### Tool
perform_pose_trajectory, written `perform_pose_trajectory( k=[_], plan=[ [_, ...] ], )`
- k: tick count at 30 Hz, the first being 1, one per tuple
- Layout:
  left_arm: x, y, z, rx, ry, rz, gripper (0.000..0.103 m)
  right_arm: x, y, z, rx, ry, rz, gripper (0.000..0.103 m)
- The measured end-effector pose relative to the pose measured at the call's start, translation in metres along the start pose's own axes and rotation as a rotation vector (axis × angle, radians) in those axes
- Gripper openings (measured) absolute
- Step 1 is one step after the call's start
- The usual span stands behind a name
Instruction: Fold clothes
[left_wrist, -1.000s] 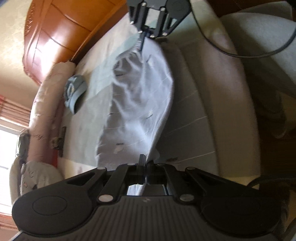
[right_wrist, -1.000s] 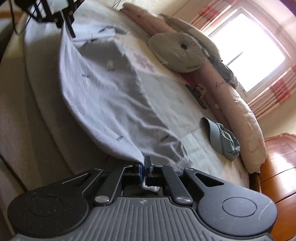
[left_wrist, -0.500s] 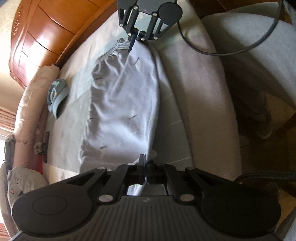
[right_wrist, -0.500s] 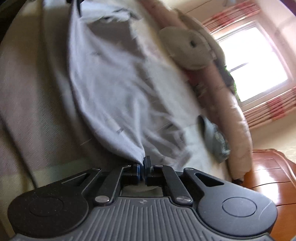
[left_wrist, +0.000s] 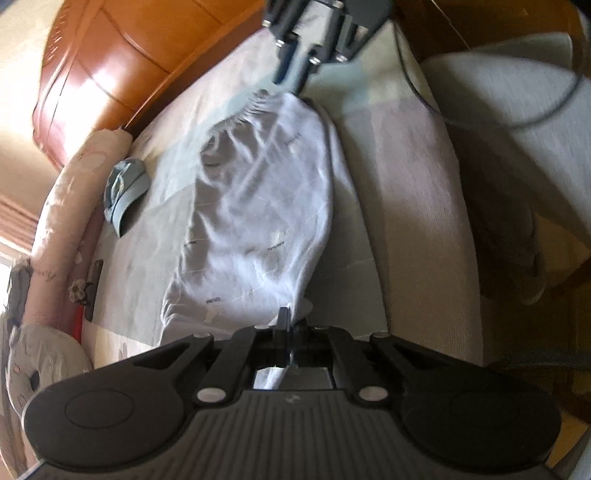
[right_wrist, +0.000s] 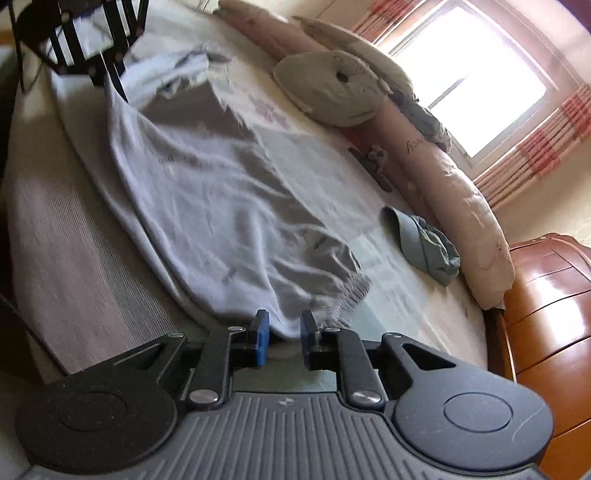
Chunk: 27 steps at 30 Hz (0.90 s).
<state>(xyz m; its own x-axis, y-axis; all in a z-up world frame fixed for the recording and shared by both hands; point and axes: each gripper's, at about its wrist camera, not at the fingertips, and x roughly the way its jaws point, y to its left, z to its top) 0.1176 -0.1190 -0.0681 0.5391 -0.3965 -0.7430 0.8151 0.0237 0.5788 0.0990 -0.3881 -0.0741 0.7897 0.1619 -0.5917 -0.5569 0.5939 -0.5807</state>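
A light grey garment (left_wrist: 258, 206) with a gathered elastic edge (right_wrist: 351, 291) lies spread along the bed (right_wrist: 85, 258). My left gripper (left_wrist: 286, 321) is shut on one of its corners, with cloth pinched between the closed jaws. The same gripper shows at the garment's far end in the right wrist view (right_wrist: 116, 86). My right gripper (right_wrist: 282, 332) is opening. Its blue pads (right_wrist: 261, 334) stand apart with the garment's near corner lying loose between them, not pressed. In the left wrist view, that right gripper (left_wrist: 291, 79) hovers just past the gathered end.
A folded blue-grey cloth (right_wrist: 424, 243) lies beside a long pink bolster (right_wrist: 458, 206). A grey cushion (right_wrist: 328, 88) rests near the window. The wooden headboard (left_wrist: 129, 55) closes one end. A person's trouser leg (left_wrist: 517, 110) and a cable (left_wrist: 443, 110) are by the bed's edge.
The right gripper's jaws have parted and released the garment's corner, which has sunk onto the bed. The left gripper stays clamped on its corner. The garment lies flatter.
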Motion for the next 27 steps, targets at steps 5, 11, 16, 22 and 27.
perform_pose_trajectory(
  k=[5, 11, 16, 22, 27],
  plan=[
    [-0.004, 0.005, 0.001, -0.027, -0.015, 0.018, 0.000, 0.002, 0.015, 0.028, 0.018, -0.095, 0.124, 0.020],
    [-0.005, 0.012, 0.002, -0.053, -0.024, 0.024, 0.000, 0.016, 0.047, 0.062, 0.018, -0.199, 0.299, 0.025],
    [-0.008, 0.016, 0.000, -0.079, -0.034, 0.034, 0.000, 0.028, 0.064, 0.066, -0.016, -0.165, 0.268, 0.025],
    [-0.008, 0.013, 0.000, -0.076, -0.040, -0.001, 0.000, 0.020, 0.057, 0.061, -0.023, -0.149, 0.237, 0.002],
    [-0.003, 0.000, -0.001, -0.028, -0.031, -0.049, 0.000, 0.015, 0.053, 0.055, -0.010, -0.136, 0.277, 0.002]
  ],
)
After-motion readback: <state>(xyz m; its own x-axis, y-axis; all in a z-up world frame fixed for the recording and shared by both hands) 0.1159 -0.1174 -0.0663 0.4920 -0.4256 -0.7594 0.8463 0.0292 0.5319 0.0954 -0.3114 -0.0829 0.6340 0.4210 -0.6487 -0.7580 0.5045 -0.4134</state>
